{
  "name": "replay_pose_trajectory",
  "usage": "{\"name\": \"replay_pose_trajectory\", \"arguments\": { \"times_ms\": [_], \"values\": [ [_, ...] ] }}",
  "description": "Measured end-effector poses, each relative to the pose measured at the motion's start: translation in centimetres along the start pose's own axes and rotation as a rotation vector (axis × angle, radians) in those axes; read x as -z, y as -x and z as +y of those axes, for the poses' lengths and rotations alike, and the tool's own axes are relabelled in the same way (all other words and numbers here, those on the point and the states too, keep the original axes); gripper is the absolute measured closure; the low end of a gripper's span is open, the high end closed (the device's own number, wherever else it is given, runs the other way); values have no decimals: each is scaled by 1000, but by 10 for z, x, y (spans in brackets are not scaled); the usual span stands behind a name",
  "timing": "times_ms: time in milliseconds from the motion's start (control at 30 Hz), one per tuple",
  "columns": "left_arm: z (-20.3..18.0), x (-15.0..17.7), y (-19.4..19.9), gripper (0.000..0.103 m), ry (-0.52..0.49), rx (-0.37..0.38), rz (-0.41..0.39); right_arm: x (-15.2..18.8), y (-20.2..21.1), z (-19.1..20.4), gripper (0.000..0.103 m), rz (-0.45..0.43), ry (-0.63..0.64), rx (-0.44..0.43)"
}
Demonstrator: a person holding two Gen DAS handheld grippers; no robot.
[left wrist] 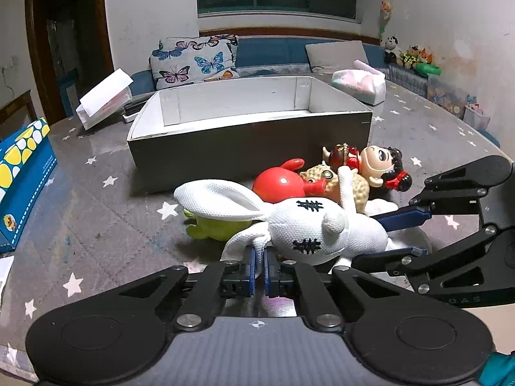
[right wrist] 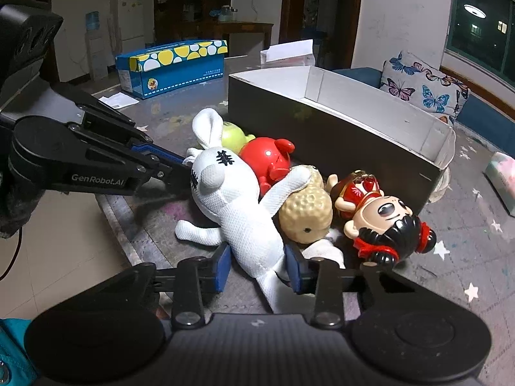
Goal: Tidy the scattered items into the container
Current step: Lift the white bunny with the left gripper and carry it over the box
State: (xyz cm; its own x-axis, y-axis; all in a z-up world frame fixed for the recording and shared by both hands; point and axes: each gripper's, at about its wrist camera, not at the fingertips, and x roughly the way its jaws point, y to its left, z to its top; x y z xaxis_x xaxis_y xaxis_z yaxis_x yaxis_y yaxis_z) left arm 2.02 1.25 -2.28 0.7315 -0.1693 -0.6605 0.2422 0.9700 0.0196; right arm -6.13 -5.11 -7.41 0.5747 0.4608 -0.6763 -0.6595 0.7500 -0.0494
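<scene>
A white stuffed rabbit (left wrist: 322,228) lies on the star-patterned table in front of a grey box (left wrist: 251,141) with a white, empty inside. In the left wrist view my left gripper (left wrist: 260,252) is shut, pinching a thin white part of the rabbit at its head end. From the right, my right gripper (left wrist: 386,234) clamps the rabbit's lower body; in the right wrist view the right gripper (right wrist: 257,257) has its blue pads pressed on both sides. The left gripper (right wrist: 180,162) meets the rabbit (right wrist: 238,206) at its ear. The box (right wrist: 322,128) stands just behind.
Packed against the rabbit are a red toy (left wrist: 276,183), a tan bumpy toy (left wrist: 322,180), a black-haired doll (left wrist: 379,164) and a green toy (left wrist: 212,228). A blue spotted carton (left wrist: 22,173) sits left, a tissue pack (left wrist: 360,87) far right. The table edge (right wrist: 112,218) runs beside the rabbit.
</scene>
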Motion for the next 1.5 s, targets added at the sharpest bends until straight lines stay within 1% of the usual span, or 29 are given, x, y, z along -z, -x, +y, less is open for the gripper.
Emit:
{"name": "replay_pose_trajectory", "arguments": {
  "times_ms": [133,233,367,500,633,900,1033,1167,1333,1500],
  "values": [
    [0,-3,5,98,11,13,-15,1,3,0,73,-6,-6,0],
    [1,-6,10,98,22,29,-24,0,10,-1,73,-21,-13,-2],
    [0,-19,20,98,17,37,-64,-7,23,-2,74,-50,10,9],
    [1,-39,27,98,29,54,-109,-21,36,-10,74,-89,30,36],
    [4,-64,25,98,34,51,-145,-40,41,-22,74,-120,65,75],
    [18,-116,3,98,59,39,-181,-86,25,-51,75,-140,122,132],
    [28,-137,-19,98,78,44,-170,-106,10,-70,75,-136,124,140],
    [39,-153,-48,98,99,35,-140,-122,-14,-88,76,-108,134,147],
    [54,-163,-88,98,128,22,-88,-140,-54,-111,76,-52,145,129],
    [67,-164,-120,98,158,24,-28,-146,-88,-126,76,3,161,110]
  ]
}}
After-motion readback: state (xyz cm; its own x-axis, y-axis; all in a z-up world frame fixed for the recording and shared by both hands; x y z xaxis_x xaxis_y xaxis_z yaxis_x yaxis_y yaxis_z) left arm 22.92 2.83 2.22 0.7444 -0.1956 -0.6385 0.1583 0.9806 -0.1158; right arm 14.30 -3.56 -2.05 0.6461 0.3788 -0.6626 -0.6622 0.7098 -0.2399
